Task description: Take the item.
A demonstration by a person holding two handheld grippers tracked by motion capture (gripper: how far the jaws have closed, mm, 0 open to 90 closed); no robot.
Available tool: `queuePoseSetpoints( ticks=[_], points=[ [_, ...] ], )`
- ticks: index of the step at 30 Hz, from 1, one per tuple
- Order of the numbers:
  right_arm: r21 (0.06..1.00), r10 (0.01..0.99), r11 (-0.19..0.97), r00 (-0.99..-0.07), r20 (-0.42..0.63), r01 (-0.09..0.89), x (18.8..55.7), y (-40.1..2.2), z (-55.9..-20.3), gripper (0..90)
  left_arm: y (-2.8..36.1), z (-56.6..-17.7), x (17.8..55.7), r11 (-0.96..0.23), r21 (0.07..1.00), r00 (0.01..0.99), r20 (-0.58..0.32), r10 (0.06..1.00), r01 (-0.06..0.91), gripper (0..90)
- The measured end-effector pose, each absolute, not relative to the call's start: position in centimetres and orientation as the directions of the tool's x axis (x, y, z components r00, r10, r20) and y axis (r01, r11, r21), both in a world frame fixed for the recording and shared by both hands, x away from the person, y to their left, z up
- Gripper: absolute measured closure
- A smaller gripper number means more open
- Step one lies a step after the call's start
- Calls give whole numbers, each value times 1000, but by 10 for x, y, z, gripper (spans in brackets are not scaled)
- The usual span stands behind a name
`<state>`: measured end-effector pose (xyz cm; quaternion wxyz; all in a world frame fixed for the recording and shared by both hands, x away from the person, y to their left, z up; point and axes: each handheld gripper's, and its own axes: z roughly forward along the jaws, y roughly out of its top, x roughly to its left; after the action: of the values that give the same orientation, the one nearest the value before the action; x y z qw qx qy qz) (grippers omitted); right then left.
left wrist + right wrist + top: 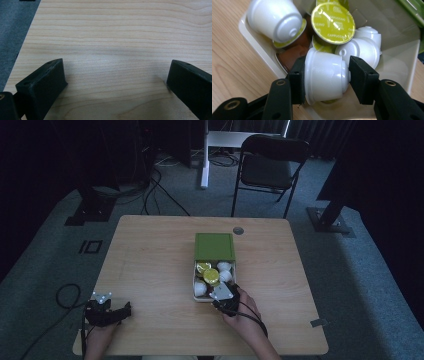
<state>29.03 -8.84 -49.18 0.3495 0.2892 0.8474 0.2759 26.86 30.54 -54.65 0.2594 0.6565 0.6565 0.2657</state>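
Observation:
A cream box (194,285) with its green lid (214,246) swung open lies at the table's middle and holds several coffee capsules (211,276), white-bodied with yellow-green foil tops. My right gripper (223,292) reaches into the box's near end. In the right gripper view its jaws press both sides of a white capsule (324,77) lying on its side, so the gripper (325,75) is shut on it. A capsule marked "cappuccino" (333,23) lies just behind. My left gripper (127,311) rests open at the table's front left over bare wood (115,75).
The wooden table (150,255) has a round grommet (238,230) at its far edge. A black folding chair (270,167) stands behind the table. Cables (67,295) trail on the carpet at the left. The box's wall (397,65) rises to the right of the held capsule.

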Motion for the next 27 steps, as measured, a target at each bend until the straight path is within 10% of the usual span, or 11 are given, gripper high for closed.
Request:
queuePoseSetpoints(
  ticks=[27],
  points=[
    [865, 772, 413, -614, -166, 286, 290, -113, -448, 512, 306, -547, 268, -7, 689, 1, 9, 1000, 725, 21]
  ],
)
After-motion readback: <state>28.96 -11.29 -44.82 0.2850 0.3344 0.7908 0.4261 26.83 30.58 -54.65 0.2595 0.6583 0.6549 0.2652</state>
